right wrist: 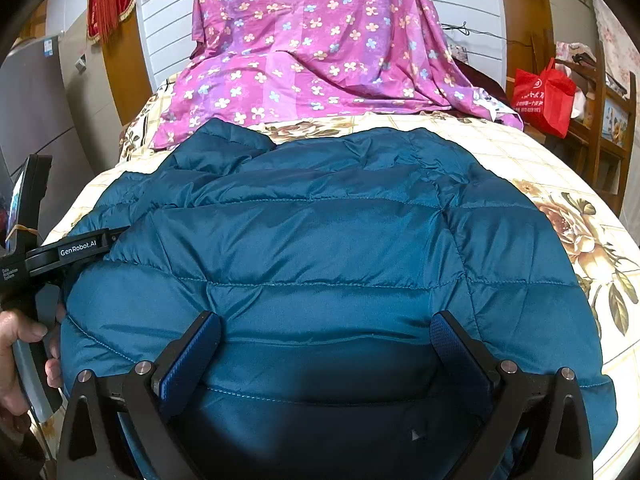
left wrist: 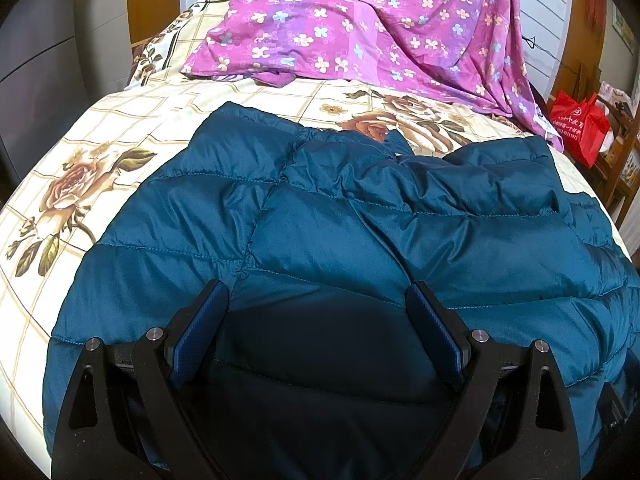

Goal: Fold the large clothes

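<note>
Left wrist view looks along the left gripper (left wrist: pixel 318 312), whose jaws stand wide with nothing between them, low over the near hem of the jacket (left wrist: pixel 340 240). Right wrist view gives the same for the right gripper (right wrist: pixel 326 344): jaws wide, empty, poised above the jacket's near edge, with the left gripper's body and the hand (right wrist: pixel 18 344) holding it just beside the jacket's left side.

The jacket, a teal quilted puffer, lies spread flat on the floral bed (left wrist: pixel 80 160), its collar end toward the purple sheet (left wrist: pixel 360 28) and its hem nearest the cameras. It looks partly arranged, with a sleeve or side panel lying over the body on the far half, so the step in hand seems to be taking the hem to fold it up toward the collar.

To do that well, each gripper should probably bite the hem itself near a corner, catching all layers, since the slick padded fabric may slip from a shallow pinch. Lifting both corners level would likely keep the fold straight and stop trapped air from bulging the middle.

Beyond the collar a strip of bare bed lies short of the purple sheet, enough room for the fold to land. Bed shows on both sides of the jacket too; the red bag (right wrist: pixel 542 98) stands well apart, off the bed.
</note>
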`<state>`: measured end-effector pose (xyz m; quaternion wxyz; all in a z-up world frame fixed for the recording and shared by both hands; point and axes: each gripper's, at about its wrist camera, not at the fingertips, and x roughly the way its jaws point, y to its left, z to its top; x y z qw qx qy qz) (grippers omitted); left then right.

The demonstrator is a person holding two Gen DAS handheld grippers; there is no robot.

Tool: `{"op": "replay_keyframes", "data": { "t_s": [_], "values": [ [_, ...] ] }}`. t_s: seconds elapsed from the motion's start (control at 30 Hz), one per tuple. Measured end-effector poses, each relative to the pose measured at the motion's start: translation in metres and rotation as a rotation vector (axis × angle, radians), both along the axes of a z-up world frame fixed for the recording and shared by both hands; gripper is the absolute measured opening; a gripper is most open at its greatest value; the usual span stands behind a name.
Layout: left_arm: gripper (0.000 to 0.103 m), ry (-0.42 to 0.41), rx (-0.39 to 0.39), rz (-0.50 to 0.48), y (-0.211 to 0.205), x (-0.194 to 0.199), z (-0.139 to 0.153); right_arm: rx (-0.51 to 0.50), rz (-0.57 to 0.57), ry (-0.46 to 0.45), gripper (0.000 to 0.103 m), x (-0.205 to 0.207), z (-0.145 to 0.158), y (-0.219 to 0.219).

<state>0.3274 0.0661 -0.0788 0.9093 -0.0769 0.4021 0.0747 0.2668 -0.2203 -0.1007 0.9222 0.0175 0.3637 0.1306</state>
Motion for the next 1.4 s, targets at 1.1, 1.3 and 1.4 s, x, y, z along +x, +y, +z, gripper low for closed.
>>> {"op": "replay_keyframes", "data": {
  "t_s": [1.1,1.3,1.4],
  "values": [
    [0.094,0.065,-0.079,0.005,0.009,0.009,0.005,0.012,0.037,0.09,0.103,0.076,0.064,0.063],
    [0.094,0.04,-0.012,-0.017,0.002,0.001,0.004,-0.053,-0.043,0.297,0.103,0.168,0.027,0.099],
    [0.094,0.053,-0.035,-0.038,0.006,0.005,0.005,-0.138,-0.106,0.331,0.103,0.199,0.009,0.1]
  ]
}}
